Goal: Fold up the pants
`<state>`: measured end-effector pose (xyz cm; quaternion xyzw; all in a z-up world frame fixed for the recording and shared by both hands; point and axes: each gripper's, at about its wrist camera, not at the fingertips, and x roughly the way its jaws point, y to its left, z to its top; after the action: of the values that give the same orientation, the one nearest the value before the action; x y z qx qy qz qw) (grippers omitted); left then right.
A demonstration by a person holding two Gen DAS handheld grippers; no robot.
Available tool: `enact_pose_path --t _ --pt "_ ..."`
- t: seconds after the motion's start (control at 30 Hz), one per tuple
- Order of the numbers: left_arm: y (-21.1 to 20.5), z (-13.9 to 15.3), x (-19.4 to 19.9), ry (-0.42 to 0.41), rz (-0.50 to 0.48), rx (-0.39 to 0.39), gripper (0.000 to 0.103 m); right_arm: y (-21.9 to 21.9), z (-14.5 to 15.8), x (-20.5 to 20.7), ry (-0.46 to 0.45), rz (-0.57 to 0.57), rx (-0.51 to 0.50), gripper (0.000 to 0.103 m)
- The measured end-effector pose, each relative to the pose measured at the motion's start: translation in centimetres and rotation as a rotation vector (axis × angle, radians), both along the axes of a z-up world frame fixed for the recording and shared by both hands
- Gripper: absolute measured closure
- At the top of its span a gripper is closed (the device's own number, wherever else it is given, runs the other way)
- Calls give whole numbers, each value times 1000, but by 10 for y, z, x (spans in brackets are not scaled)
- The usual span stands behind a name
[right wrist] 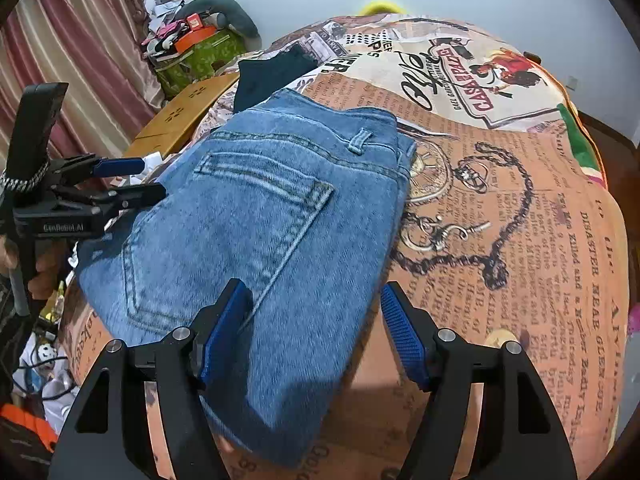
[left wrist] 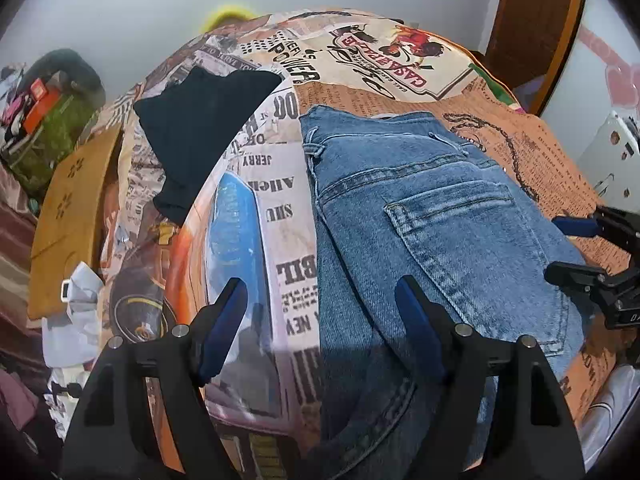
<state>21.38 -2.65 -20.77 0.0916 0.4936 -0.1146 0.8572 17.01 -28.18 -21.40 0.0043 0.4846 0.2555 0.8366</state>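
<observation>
Folded blue jeans (left wrist: pixel 420 208) (right wrist: pixel 280 208) lie flat on the printed bed cover (left wrist: pixel 280 208) (right wrist: pixel 500 200), back pocket up and waistband at the far end. My left gripper (left wrist: pixel 320 292) (right wrist: pixel 150 179) hovers open over the jeans' left edge, with one finger above the cover and the other above the denim. My right gripper (right wrist: pixel 313 293) (left wrist: pixel 554 246) is open over the jeans' near right part, and its pads do not press on the cloth. Neither gripper holds anything.
A dark navy garment (left wrist: pixel 200 120) (right wrist: pixel 264 76) lies on the cover beyond the jeans to the left. A wooden board (left wrist: pixel 72 216) (right wrist: pixel 180 120), a green box (right wrist: pixel 200 56) with clutter and a striped curtain (right wrist: pixel 80 60) stand left of the bed. A hand (right wrist: pixel 44 264) holds the left gripper.
</observation>
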Motion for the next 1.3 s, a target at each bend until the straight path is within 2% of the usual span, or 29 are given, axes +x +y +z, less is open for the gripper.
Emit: enact_pose_path --t 0.07,0.37,0.5,0.6,0.7,0.83,0.93,1.13,1.23,1.3 --pt "2 2 -1 -3 9 9 21 -3 0 -3 4 -6 6 36" --pt "11 21 0 -27 47 25 20 -23 6 -1 18 -26 3 35" --pt "9 28 20 -5 54 -24 8 -28 16 10 -10 -53 56 32" --pt "2 21 40 50 55 -60 8 -29 15 23 0 -93 117 22" --pt "-5 8 58 123 50 -98 8 -27 3 38 48 -106 147 22" --pt "-11 -13 78 215 38 -132 8 -26 -24 58 174 -104 223 22" --pt "-13 -21 89 277 27 -178 8 -28 -39 69 251 -100 314 20" --pt "-16 -38 107 376 13 -269 8 -17 -47 86 280 -42 369 21" --pt "-17 -45 112 401 7 -315 10 -14 -50 93 300 -24 385 24" --pt "-20 -44 112 390 -12 -328 25 -13 -50 96 299 -12 381 32"
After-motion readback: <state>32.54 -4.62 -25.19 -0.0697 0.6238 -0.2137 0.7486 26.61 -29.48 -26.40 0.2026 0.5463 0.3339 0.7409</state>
